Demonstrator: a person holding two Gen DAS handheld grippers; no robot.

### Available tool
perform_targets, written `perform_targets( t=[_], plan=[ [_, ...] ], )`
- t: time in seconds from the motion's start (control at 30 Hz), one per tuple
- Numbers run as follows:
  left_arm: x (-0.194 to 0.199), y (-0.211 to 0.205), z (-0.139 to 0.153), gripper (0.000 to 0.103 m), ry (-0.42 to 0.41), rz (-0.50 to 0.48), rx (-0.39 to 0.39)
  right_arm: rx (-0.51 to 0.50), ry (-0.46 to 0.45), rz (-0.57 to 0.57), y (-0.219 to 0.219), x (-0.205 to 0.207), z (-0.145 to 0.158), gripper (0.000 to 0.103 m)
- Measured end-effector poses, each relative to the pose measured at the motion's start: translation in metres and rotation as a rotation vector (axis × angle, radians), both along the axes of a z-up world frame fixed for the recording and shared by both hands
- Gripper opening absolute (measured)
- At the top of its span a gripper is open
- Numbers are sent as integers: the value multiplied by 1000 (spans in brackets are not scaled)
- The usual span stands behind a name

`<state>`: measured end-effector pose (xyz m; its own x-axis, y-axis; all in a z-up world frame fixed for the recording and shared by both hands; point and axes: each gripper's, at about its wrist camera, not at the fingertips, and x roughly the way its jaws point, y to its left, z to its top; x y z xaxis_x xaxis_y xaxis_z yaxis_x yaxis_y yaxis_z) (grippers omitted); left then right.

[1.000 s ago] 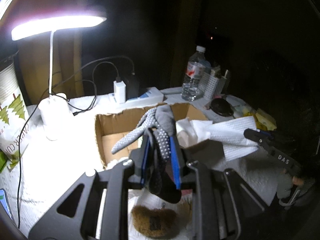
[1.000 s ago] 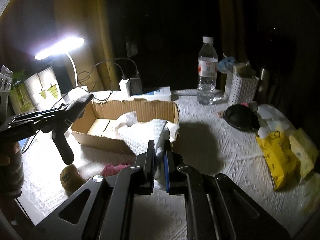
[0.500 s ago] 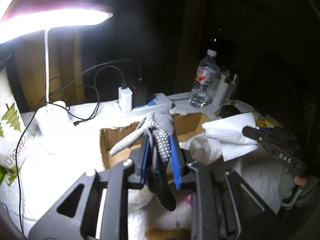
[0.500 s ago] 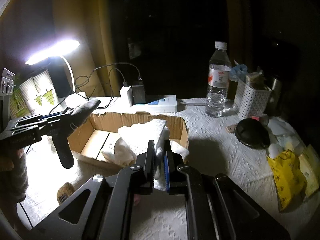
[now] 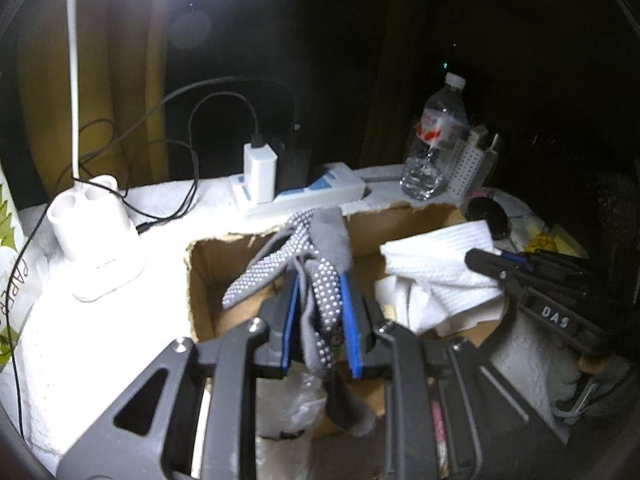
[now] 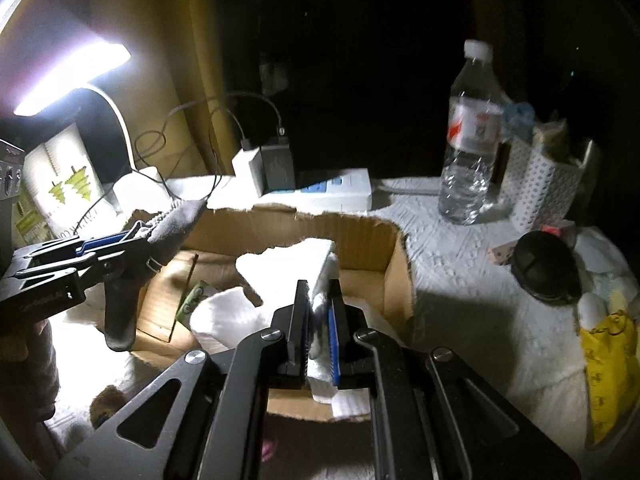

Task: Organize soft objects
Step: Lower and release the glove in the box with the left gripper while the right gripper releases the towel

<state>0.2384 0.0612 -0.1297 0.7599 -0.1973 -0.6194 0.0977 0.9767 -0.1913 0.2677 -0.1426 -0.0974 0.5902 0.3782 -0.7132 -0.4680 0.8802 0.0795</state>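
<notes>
My left gripper (image 5: 318, 286) is shut on a grey dotted glove (image 5: 320, 256) and holds it over the left part of an open cardboard box (image 5: 208, 264). My right gripper (image 6: 318, 296) is shut on a white waffle towel (image 6: 292, 264) and holds it over the right part of the same box (image 6: 360, 232). The towel (image 5: 436, 256) also shows in the left wrist view, hanging from the right gripper (image 5: 484, 260). The glove (image 6: 172, 224) and left gripper (image 6: 132, 240) show at the left of the right wrist view. A brown fuzzy object (image 6: 106, 404) lies on the table in front of the box.
A lit desk lamp (image 5: 96, 236) stands left of the box. A power strip with chargers (image 5: 296, 188) lies behind it. A water bottle (image 6: 470, 136) and white perforated holder (image 6: 544, 188) stand at back right. A black round item (image 6: 546, 270) and yellow packet (image 6: 608, 372) lie at right.
Both grippers have moved forward toward the box, each keeping its load. The glove and the towel now hang over the box's inside.
</notes>
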Motion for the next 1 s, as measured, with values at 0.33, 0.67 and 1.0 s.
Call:
perform_targets(
  t=[0.33, 0.67, 1.0],
  plan=[
    [22, -7, -23, 22, 64, 0, 5, -9, 72, 4, 6, 15, -31, 9],
    [15, -3, -21, 22, 63, -1, -20, -2, 78, 1, 8, 16, -35, 9],
    [8, -2, -14, 25, 78, -8, -17, 8, 68, -3, 7, 12, -31, 9]
  ],
)
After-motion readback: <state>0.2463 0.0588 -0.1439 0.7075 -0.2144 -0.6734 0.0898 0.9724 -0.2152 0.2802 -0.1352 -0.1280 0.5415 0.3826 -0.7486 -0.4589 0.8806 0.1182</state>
